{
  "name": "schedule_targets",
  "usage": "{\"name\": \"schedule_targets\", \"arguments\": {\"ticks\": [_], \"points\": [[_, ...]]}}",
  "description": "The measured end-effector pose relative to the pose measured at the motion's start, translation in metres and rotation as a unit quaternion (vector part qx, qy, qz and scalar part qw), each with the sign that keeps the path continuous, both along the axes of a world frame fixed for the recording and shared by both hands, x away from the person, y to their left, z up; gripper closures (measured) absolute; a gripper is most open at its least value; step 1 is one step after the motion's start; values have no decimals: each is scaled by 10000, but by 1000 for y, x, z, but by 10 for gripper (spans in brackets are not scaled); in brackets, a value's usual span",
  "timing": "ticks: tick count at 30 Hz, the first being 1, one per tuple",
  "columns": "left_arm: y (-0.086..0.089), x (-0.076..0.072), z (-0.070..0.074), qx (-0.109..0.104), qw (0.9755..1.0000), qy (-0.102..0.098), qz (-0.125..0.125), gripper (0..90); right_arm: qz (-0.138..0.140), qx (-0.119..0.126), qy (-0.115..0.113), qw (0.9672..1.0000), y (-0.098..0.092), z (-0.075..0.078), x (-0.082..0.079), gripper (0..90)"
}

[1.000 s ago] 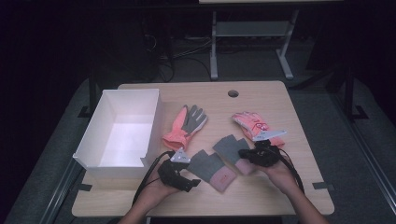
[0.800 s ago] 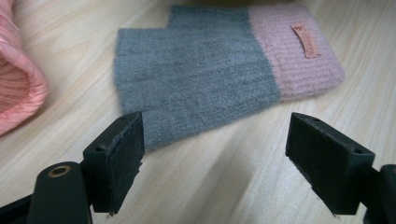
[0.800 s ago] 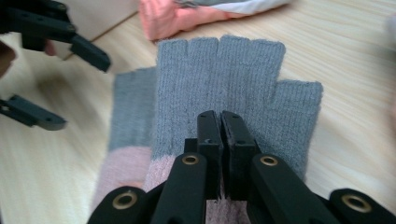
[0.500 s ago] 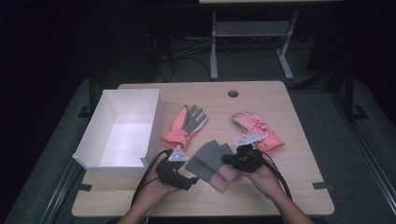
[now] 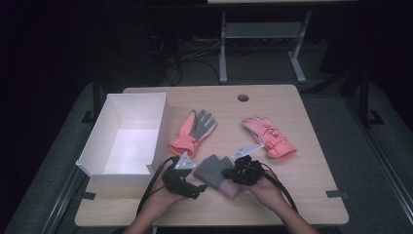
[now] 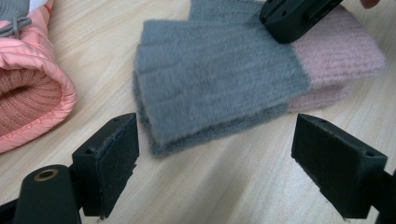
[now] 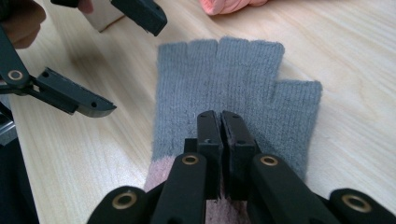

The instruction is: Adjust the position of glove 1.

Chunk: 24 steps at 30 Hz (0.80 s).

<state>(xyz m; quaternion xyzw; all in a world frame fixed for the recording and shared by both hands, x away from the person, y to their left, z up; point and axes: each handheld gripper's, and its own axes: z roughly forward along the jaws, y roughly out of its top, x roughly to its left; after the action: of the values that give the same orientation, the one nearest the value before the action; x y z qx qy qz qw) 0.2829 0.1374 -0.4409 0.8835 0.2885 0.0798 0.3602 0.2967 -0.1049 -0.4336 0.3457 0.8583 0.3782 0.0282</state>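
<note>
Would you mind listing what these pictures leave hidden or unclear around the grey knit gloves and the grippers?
- Lower knit glove: left gripper view, mostly covered by the upper knit glove.
- Right gripper: right gripper view, jaws together; fabric between them cannot be made out.
- Pink ski glove: left gripper view, cut off by the left edge.
- White box: high view, near wall hides its front floor.

Looks like a lab or recording room: dim space, grey carpet floor [image 5: 350,161], loose cables [image 5: 170,68] behind the wooden table [image 5: 302,195], tape marks [image 5: 336,193] at its near corners.
</note>
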Motion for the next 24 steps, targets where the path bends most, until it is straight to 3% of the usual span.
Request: {"name": "schedule_targets", "arguments": {"ticks": [7,12,14,16,17,18,21,24], "points": [[-1,0,-1,27,10000,11,-36,146,77,-114,-82,9999,7,-6,0,866],[-3,-2,0,-20,10000,32,-44,174,116,92,-213,9997,0,-1,0,677],[-3,-4,1,-145,9998,67,-96,314,85,145,-244,9996,-9,3,1,670],[-4,-3,2,-261,9995,110,-156,481,86,124,-378,9992,-18,5,3,766],[-4,-3,3,-287,9994,97,-176,616,3,53,-486,9988,-29,7,4,872],[-5,-2,4,-313,9993,106,-172,699,-4,30,-531,9986,-32,7,5,899],[-7,1,7,-301,9994,96,-150,886,-53,-60,-581,9983,-46,8,6,900],[-11,5,9,-290,9995,57,-64,896,-47,-235,-594,9979,-59,3,6,900]]}}
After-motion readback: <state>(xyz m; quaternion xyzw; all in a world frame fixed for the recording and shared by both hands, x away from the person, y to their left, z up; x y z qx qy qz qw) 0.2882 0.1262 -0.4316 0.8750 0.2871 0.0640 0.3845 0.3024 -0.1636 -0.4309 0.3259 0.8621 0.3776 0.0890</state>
